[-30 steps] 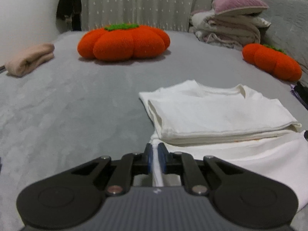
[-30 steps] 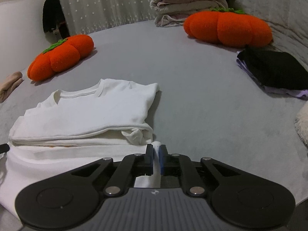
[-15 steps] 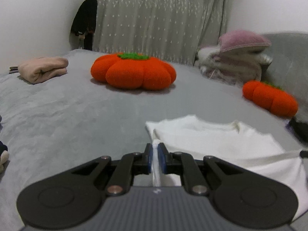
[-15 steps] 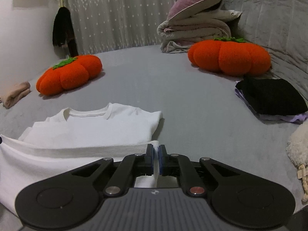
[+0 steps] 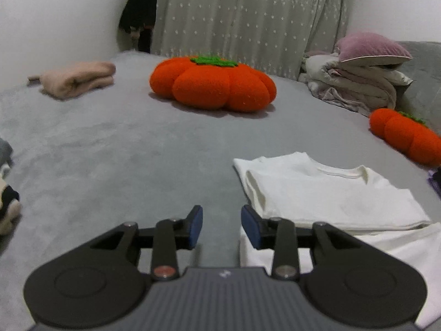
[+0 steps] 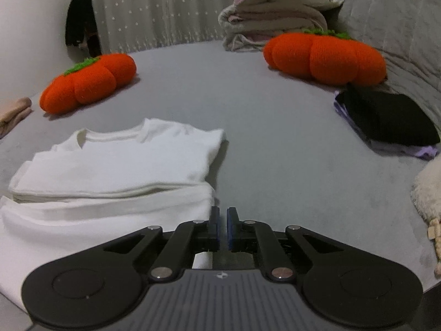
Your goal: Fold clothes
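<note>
Left wrist view: your white T-shirt (image 5: 328,193) lies on the grey bed (image 5: 137,149) at about four o'clock, collar end farthest from you, upper half folded into a neat block with a loose lower panel spread toward you (probably waiting to be folded up). Your left gripper (image 5: 222,227) stands wide open, empty, its right finger just over the panel's corner. In the right wrist view, your right gripper (image 6: 222,227) shows only a narrow gap, holding nothing, beside the shirt's other corner. Pumpkin cushions (image 5: 212,82) sit at twelve o'clock.
</note>
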`<state>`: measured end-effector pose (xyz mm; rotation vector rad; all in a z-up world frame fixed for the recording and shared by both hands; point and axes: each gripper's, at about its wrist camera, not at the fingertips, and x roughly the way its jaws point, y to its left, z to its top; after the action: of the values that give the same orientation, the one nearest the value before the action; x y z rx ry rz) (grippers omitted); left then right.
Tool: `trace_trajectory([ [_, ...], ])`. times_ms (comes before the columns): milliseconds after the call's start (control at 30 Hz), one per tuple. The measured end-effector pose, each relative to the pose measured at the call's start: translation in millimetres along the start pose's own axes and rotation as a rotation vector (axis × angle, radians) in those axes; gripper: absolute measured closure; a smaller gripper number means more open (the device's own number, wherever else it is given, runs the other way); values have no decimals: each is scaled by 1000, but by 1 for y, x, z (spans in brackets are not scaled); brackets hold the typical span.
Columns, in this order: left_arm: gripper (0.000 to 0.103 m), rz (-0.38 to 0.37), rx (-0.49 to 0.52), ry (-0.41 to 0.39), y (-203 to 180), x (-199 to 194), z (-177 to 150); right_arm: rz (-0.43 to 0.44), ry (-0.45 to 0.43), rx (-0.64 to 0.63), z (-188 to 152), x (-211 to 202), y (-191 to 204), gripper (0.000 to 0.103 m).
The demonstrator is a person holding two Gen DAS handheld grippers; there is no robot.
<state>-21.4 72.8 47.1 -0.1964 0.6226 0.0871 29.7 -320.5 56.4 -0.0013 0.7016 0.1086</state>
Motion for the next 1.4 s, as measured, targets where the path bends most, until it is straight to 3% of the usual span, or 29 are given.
trace_trajectory([
  [167,72,-8,76,38,-14,10,0,88,-12,-76,1,-2,27,96],
  [267,73,17,122,76,-22,17,-5,152,-27,-193,1,-3,56,95],
  [367,73,16,122,91,-23,18,-9,203,-38,-326,-1,-3,86,84],
  [600,70,7,77,107,-9,12,-8,295,-59,-608,-6,2,141,76],
  [833,70,-9,57,140,-3,11,-5,336,-8,-758,-11,25,167,76],
  [1100,71,-20,58,155,-3,13,-4,405,33,-810,-4,32,170,76],
  [1133,71,-21,61,157,-4,13,-5,413,38,-819,-3,33,170,77],
  [1267,71,-25,68,162,-5,13,-5,438,48,-842,0,33,171,98],
  [1400,71,-33,70,167,-6,12,-6,451,35,-865,3,31,172,101],
])
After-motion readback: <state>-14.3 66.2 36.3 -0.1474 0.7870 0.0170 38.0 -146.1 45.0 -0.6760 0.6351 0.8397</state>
